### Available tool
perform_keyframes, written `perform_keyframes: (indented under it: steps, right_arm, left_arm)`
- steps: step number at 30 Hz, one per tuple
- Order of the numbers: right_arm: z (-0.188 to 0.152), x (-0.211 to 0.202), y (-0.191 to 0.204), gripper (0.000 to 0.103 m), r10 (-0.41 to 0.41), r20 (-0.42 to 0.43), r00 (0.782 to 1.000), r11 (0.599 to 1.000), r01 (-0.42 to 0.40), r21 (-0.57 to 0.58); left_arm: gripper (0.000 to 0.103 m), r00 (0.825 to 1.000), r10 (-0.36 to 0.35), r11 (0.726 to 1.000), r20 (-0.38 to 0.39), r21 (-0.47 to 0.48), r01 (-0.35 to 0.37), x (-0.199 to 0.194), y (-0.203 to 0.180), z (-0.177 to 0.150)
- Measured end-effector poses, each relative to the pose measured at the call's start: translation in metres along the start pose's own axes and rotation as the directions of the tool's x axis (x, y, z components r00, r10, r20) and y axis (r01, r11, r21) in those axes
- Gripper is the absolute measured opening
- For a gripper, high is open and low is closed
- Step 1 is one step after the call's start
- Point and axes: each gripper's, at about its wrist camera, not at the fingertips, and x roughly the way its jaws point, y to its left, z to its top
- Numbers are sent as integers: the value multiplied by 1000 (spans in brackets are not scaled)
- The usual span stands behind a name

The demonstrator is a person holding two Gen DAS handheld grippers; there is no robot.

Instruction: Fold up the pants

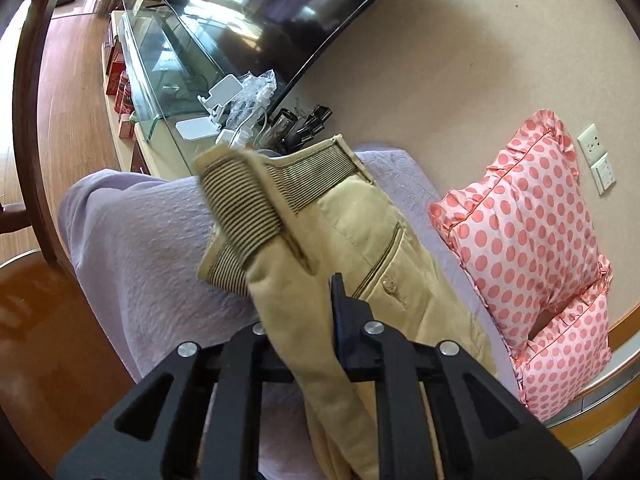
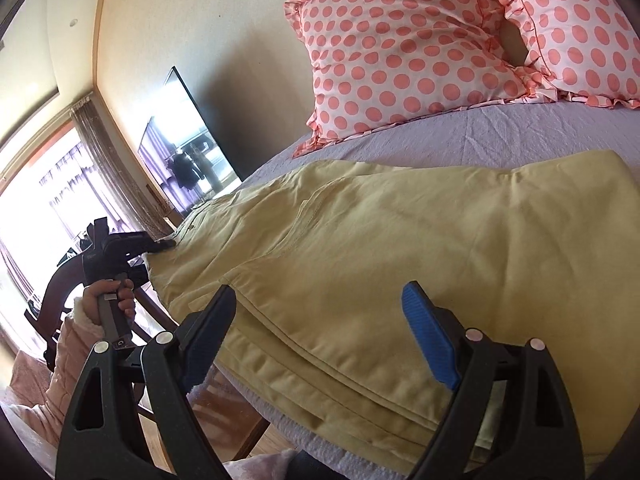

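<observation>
Khaki pants (image 2: 360, 256) lie on a lilac bedspread (image 2: 520, 132), legs folded over each other. My left gripper (image 1: 304, 304) is shut on the pants (image 1: 360, 232) near the striped waistband (image 1: 244, 212), which curls up and over. It also shows in the right wrist view (image 2: 160, 246) at the pants' far left edge. My right gripper (image 2: 320, 320) is open, its jaws wide apart over the near edge of the pants, holding nothing.
Two pink polka-dot pillows (image 2: 408, 48) lie at the head of the bed. A television (image 1: 280, 12) hangs on the wall above a glass-topped cabinet (image 1: 160, 60) with clutter. A wooden chair (image 2: 60, 280) stands beside the bed.
</observation>
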Motion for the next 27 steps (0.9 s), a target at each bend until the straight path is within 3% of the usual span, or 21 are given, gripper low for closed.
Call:
perform_keyframes:
  steps: [3,5,8,10,12,15,17,19,20,21,22,24,27]
  right_arm:
    - [2,-13,-9,87,-6,33,999,1000,6,20]
    - [5,-24,-17,88,-13,61,998,999,11,42]
    - [10,-47,-32,90,-48,123,991,996,38,80]
    - [12,-66,-46,90,-85,173,981,991,65,117]
    - [14,-87,-62,90,-138,220,966,981,104,161]
    - [12,-118,-86,90,-227,271,936,959,165,232]
    - [9,-137,-101,90,-281,296,913,940,198,279]
    - [6,-152,-117,90,-320,310,895,920,217,326]
    - [4,-158,-123,90,-334,309,890,911,221,349]
    - [2,-163,-129,90,-344,306,888,903,224,366]
    - [1,-167,-134,90,-352,302,886,897,227,378]
    - [1,-171,-139,90,-361,298,884,892,233,387]
    - [4,-173,-146,90,-336,298,893,894,203,400]
  left_arm:
    - [8,997,-17,992,70,122,9,-17,-34,-1]
    - [7,995,-63,977,77,210,45,-28,-69,-3]
    - [7,987,-153,918,52,377,122,-44,-139,-24]
    - [8,973,-229,844,9,501,194,-53,-191,-52]
    - [8,947,-313,752,-76,590,296,-60,-239,-88]
    - [8,875,-395,594,-279,650,475,-58,-296,-159]
    - [9,823,-376,496,-427,657,568,-46,-318,-214]
    - [9,784,-274,399,-557,676,620,-28,-328,-275]
    - [8,771,-212,366,-601,683,632,-17,-327,-300]
    - [8,753,-165,349,-637,676,648,-8,-324,-319]
    - [8,750,-154,345,-643,676,651,-5,-321,-328]
    - [8,780,-181,318,-599,715,622,-15,-319,-331]
    - [9,794,-229,318,-563,728,607,-28,-320,-324]
